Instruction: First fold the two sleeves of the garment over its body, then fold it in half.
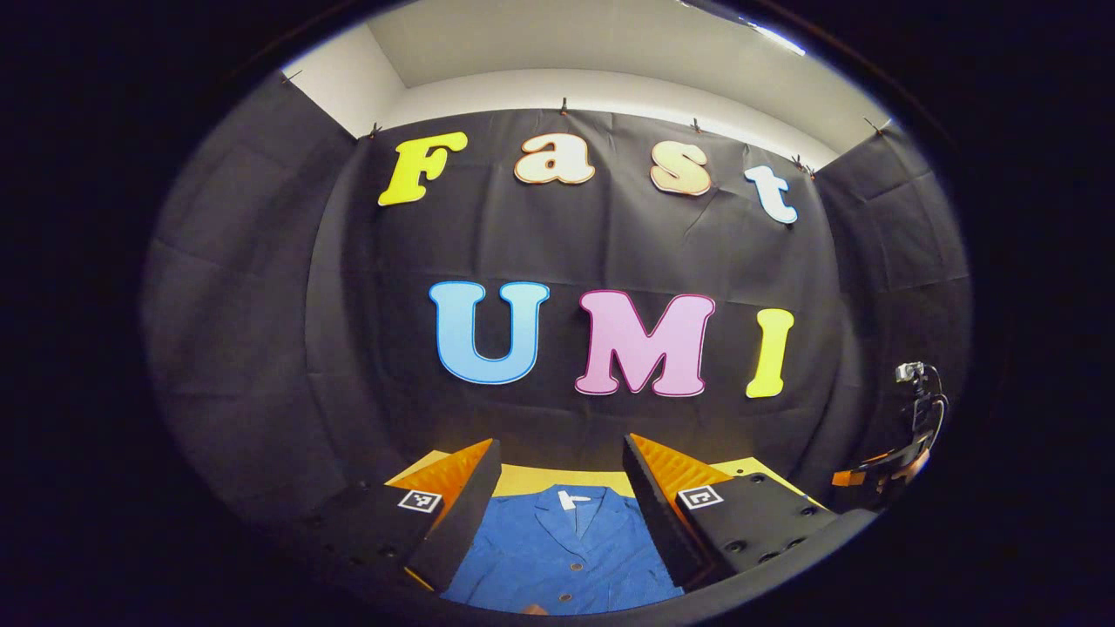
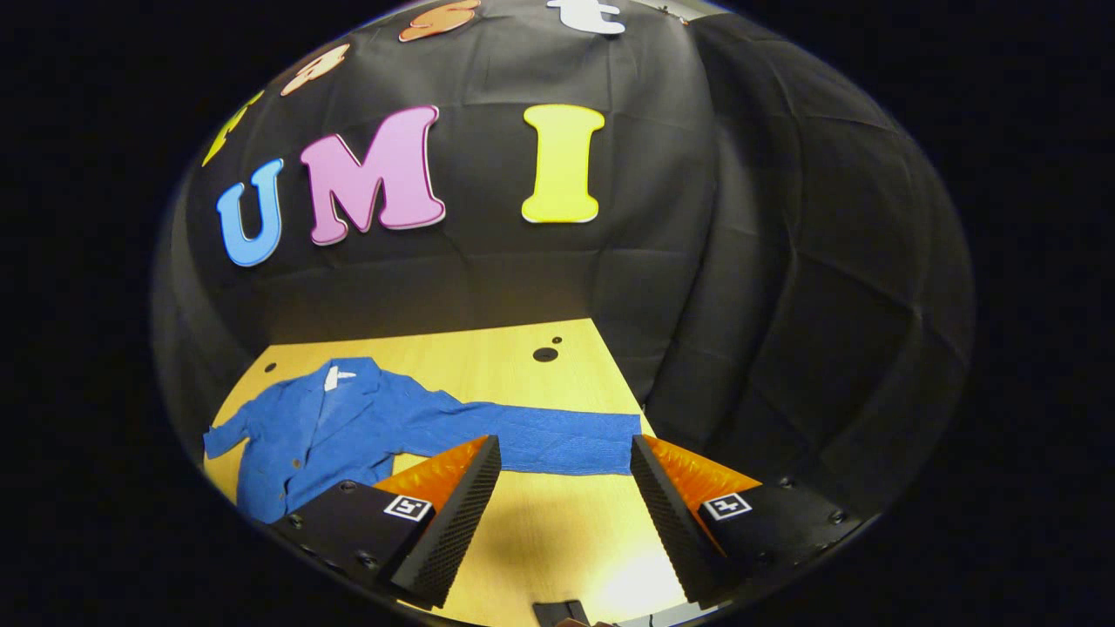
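In the left gripper view, my left hand-held gripper point(image 1: 562, 505) sits at the bottom of the frame with its fingers spread wide apart, gripping nothing. Between them I see the blue garment point(image 1: 566, 557) lying flat on the yellow worktop point(image 1: 557, 479), collar toward the booth wall. At the right edge of the frame I see the other hand-held gripper, small and dim.

In the right gripper view, my right hand-held gripper point(image 2: 566, 514) is also wide open and empty at the bottom. The garment point(image 2: 348, 427) lies at the lower left on the worktop point(image 2: 488, 357), one sleeve point(image 2: 557, 444) stretched straight toward the centre, ending near the worktop's right edge.
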